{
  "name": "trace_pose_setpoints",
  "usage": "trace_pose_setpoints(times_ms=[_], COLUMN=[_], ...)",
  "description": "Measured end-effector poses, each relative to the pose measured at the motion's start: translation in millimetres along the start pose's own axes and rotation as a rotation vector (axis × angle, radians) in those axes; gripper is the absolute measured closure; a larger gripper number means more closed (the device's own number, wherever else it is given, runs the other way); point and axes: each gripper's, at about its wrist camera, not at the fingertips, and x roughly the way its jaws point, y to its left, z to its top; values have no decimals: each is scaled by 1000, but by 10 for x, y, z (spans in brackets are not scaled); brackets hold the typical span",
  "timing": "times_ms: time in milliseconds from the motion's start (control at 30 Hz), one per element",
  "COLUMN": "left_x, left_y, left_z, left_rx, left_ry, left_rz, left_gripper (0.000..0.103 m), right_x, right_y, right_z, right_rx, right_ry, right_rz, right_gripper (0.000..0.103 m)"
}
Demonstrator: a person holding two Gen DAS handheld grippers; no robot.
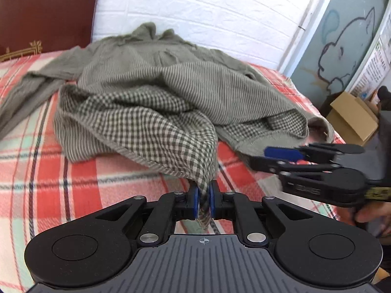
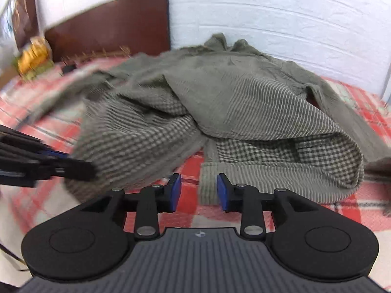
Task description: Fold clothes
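- Left gripper [image 1: 204,201] nearest in the left wrist view: blue pads [image 1: 194,201] pinched tight on a bunched corner of the garment [image 1: 146,92], checked lining side out. Cloth passes between the pads and pokes out behind them.
- Garment: grey-green striped jacket or shirt with a checked lining, lying crumpled on the plaid bedsheet [image 1: 85,178]. Bulk sits mid-bed toward the far wall; one sleeve trails off to the left, hem flipped over so the lining shows on the near side.
- From the pinched corner the fabric rises in a taut ridge up and left into the pile.
- Far left: dark red headboard [image 1: 46,14] against the white brick wall [image 1: 207,5].
- Right gripper [image 1: 286,157] comes in from the right in the left wrist view, just beside the near right hem; it is motion-blurred there, so contact cannot be told. A hand [image 1: 374,213] holds its grip.
- Right wrist view: right gripper jaws parted about halfway, nothing between the pads, with the garment's ribbed hem edge [image 2: 210,183] showing through the gap, just beyond the fingertips.
- Same view, left edge: left gripper blurred, at the garment's near left corner.
- Far right in the left wrist view: cardboard box [image 1: 352,119] on the floor beside a blue-grey door [image 1: 347,36] with a cartoon drawing.
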Motion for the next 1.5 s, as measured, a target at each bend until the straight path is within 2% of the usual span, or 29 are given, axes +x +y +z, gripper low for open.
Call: trace_pose_setpoints(times_ms=[33, 67, 167, 367, 433, 500, 567, 700, 733, 800, 867, 967, 1033, 1100, 1200, 1267, 1367, 1433, 1467, 1500], left_x=[2, 13, 62, 58, 62, 63, 53, -59, -106, -187, -240, -199, -78, 62, 308, 429, 484, 495, 500, 505], left_y=[2, 3, 26, 148, 160, 176, 191, 191, 173, 92, -27, -221, -340, -440, -440, -387, -369, -381, -383, -384], left_z=[-9, -15, -23, -14, -39, -78, -124, -187, -188, -181, -165, -155, -149, -145, -138, -136, -149, -138, -132, -126], left_rx=[7, 15, 24, -10, 5, 22, 46, 124, 154, 221, 293, 392, 454, 510, 504, 480, 479, 483, 482, 479], left_ry=[0, 2, 11, -10, -9, 3, 16, 26, 19, -1, -21, -18, 8, 35, 91, 127, 131, 134, 137, 142], left_rz=[8, 17, 28, -22, 6, 44, 85, 126, 125, 116, 99, 60, 67, 83, 129, 148, 157, 159, 153, 142], left_gripper=[76, 73, 73, 72, 70, 64, 64, 61, 60, 55, 50, 50, 49, 48, 48, 48, 50, 50, 52, 61], right_x=[39, 77, 167, -268, -310, -218, -150, -342, -390, -485, -524, -562, -542, -508, -480, -443, -368, -302, -265, -217], right_y=[12, 24, 51, -39, -41, -51, -102, -285, -336, -433, -488, -507, -467, -406, -377, -334, -238, -144, -103, -87], right_z=[-7, -14, -34, -34, -82, -191, -283, -202, -145, -33, 63, 108, 122, 121, 104, 52, -82, -180, -227, -261], right_rx=[-5, -11, -18, 145, 163, 171, 184, 209, 202, 185, 141, 77, -14, -144, -318, -375, -456, -507, -532, -551], right_ry=[6, 12, 26, -21, 15, 104, 185, 137, 114, 70, 40, 18, 6, -4, 12, 57, 121, 134, 141, 148], right_rz=[-20, -40, -91, 33, 70, 101, 143, 221, 214, 196, 162, 152, 161, 177, 211, 259, 323, 321, 316, 303], right_gripper=[68, 69, 101, 101, 101, 98, 98, 97, 93, 74, 72, 71, 63, 50, 49, 49, 51, 52, 53, 55])
